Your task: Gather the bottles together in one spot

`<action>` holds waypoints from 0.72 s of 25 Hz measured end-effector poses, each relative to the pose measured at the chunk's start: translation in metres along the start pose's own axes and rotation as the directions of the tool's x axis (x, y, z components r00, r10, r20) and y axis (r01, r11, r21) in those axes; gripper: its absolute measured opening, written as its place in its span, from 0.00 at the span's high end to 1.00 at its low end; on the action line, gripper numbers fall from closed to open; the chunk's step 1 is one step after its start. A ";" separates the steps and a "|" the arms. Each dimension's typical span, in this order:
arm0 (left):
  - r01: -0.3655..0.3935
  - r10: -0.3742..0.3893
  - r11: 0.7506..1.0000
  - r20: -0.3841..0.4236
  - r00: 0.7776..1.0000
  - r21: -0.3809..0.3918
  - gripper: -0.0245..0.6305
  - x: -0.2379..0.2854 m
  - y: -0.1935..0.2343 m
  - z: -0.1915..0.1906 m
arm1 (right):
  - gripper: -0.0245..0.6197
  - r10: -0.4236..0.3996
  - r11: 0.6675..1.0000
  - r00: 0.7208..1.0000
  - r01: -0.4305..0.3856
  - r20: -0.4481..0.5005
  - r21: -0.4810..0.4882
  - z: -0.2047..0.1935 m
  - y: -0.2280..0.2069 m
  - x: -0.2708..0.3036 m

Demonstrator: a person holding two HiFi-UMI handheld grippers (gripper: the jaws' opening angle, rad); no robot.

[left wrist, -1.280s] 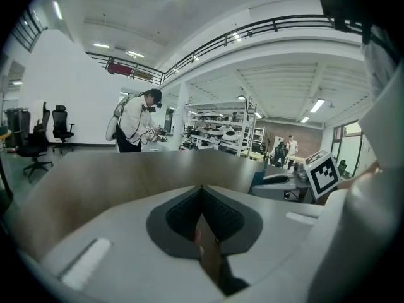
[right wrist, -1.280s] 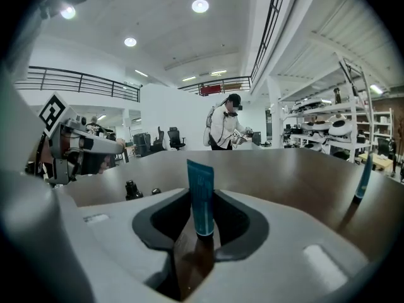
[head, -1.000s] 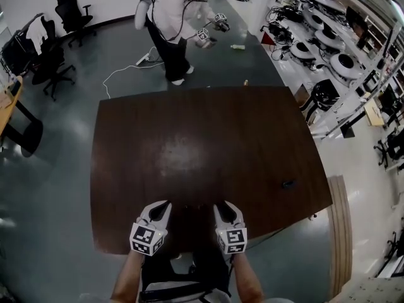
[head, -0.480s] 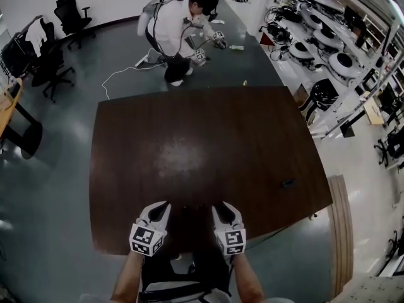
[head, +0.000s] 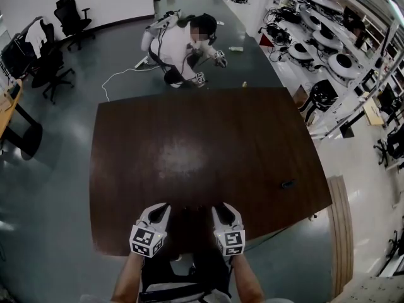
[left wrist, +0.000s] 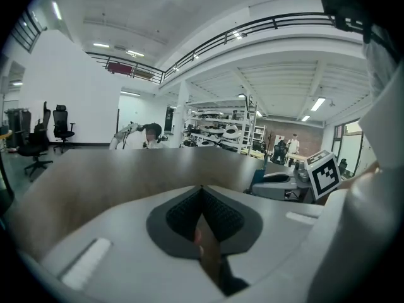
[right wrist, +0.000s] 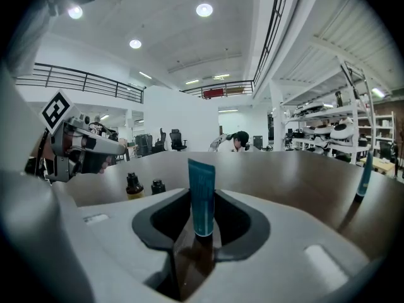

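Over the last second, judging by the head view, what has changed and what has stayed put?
The person in the white top beyond the dark brown wooden table has gone from standing to crouching low on the grey floor, nearer the table's far edge. No grasp or release shows. The left gripper and right gripper stayed at the near edge.

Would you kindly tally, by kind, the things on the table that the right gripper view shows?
Small bottles: 2
Tube: 1
Thin teal stick: 1
Total: 4
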State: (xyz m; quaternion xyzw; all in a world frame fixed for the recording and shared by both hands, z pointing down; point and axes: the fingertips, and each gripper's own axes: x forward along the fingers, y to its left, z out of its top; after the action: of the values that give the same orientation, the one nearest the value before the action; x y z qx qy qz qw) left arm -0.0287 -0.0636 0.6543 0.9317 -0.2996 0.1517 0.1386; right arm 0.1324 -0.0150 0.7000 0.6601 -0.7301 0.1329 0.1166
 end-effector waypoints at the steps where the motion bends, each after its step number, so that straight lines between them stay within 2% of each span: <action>1: -0.001 0.001 1.000 -0.001 1.000 -0.001 0.96 0.000 0.001 0.000 | 0.78 -0.002 1.000 1.000 0.002 0.000 0.000 0.000 0.000 0.000; 7: 0.001 -0.001 1.000 -0.001 1.000 -0.003 0.96 -0.001 0.003 -0.002 | 0.77 -0.017 1.000 1.000 0.017 0.001 0.004 -0.007 -0.002 -0.001; 14: 0.007 -0.007 1.000 -0.017 1.000 -0.006 0.96 -0.005 0.002 0.002 | 0.61 -0.021 0.999 1.000 0.020 0.019 0.039 0.001 0.000 -0.012; 18: 0.014 -0.014 1.000 -0.016 1.000 -0.017 0.96 -0.012 -0.001 0.017 | 0.60 -0.027 0.999 1.000 0.027 0.001 0.040 0.015 0.001 -0.023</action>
State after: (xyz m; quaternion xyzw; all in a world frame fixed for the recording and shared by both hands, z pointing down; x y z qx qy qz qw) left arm -0.0334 -0.0625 0.6342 0.9313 -0.2931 0.1557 0.1498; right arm 0.1339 0.0014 0.6783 0.6722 -0.7185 0.1451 0.1045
